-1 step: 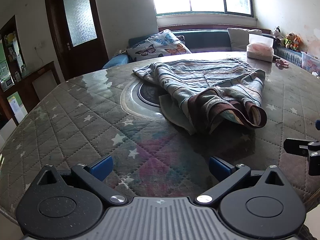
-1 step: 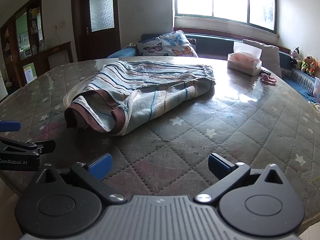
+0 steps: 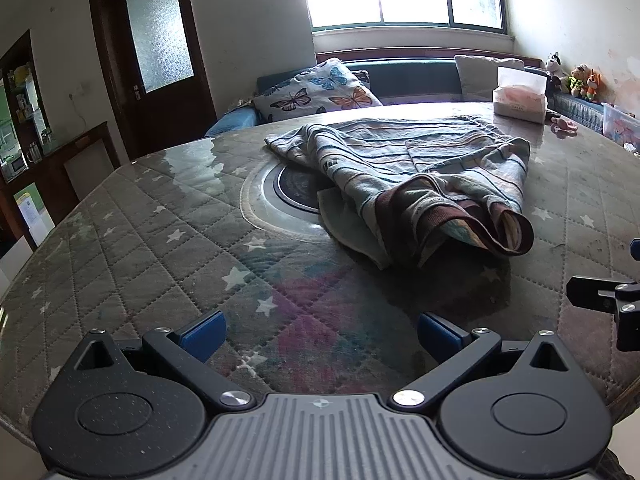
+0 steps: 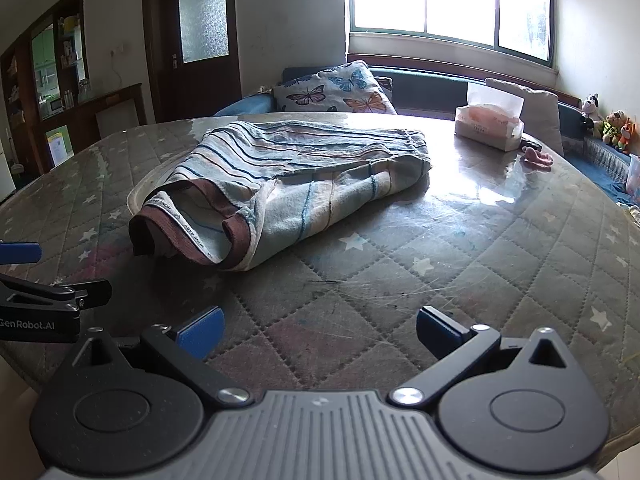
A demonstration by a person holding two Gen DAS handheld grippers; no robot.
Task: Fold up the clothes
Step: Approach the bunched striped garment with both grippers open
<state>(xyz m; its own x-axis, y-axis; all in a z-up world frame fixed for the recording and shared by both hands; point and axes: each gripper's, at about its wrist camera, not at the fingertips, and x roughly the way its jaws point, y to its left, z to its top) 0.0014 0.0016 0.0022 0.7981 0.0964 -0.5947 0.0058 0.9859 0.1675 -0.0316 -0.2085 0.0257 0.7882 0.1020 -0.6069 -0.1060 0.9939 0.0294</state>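
Observation:
A striped light-blue garment (image 3: 420, 168) with a brown waistband lies loosely crumpled on the middle of the round table (image 3: 140, 248). Its waistband opening (image 4: 192, 224) faces me. In the left wrist view my left gripper (image 3: 320, 334) hovers open over the near part of the table, short of the garment, with nothing between its blue pads. My right gripper (image 4: 319, 330) is likewise open and empty, near the table's front, with the garment (image 4: 288, 176) ahead and to its left. Each gripper shows at the edge of the other's view: the right gripper (image 3: 608, 300), the left gripper (image 4: 40, 304).
The table has a quilted star-patterned cover under a glossy sheet, with a round inset hob (image 3: 296, 188) partly under the garment. A tissue box (image 4: 490, 126) and a small pink object (image 4: 538, 158) sit at the far right. A bench with a butterfly cushion (image 3: 316, 90) runs behind.

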